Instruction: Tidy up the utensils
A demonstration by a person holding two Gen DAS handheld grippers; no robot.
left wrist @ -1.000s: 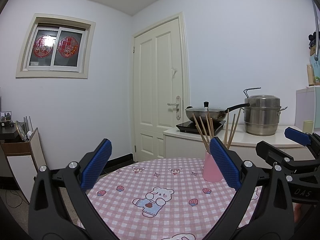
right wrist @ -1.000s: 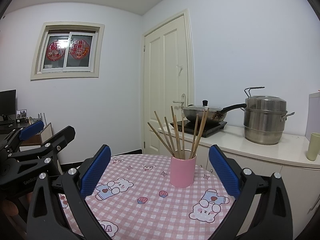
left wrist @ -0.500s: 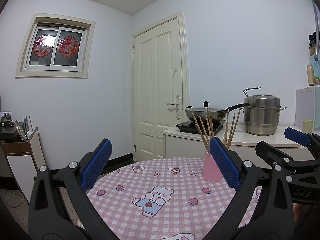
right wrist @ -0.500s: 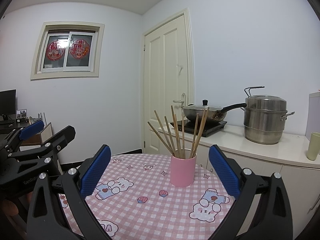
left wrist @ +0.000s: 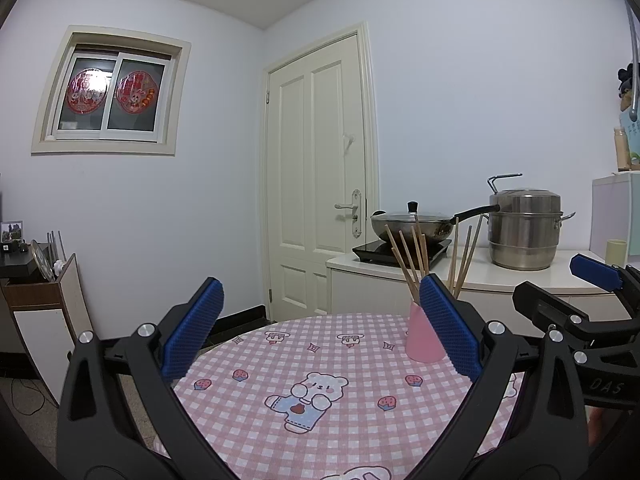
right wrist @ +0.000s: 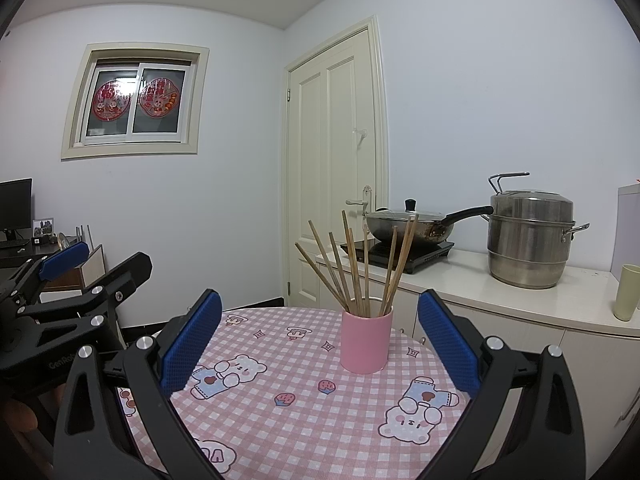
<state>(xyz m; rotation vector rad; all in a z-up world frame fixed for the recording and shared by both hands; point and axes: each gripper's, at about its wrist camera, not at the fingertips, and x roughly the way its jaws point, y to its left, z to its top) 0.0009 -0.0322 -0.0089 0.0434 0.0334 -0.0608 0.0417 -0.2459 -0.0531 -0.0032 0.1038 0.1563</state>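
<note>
Pink cup upright on the checked worktop, holding all visible chopsticks. Left gripper and right gripper both spread wide, empty, above the cloth. No loose utensils visible; organizing appears complete.

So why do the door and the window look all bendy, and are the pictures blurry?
In the left wrist view the fisheye lens bows the door and tilts the window, with dark corners; in the right wrist view the same bending shows, yet the chopsticks and pink cup look sharp, and the window stickers glare a little.
</note>
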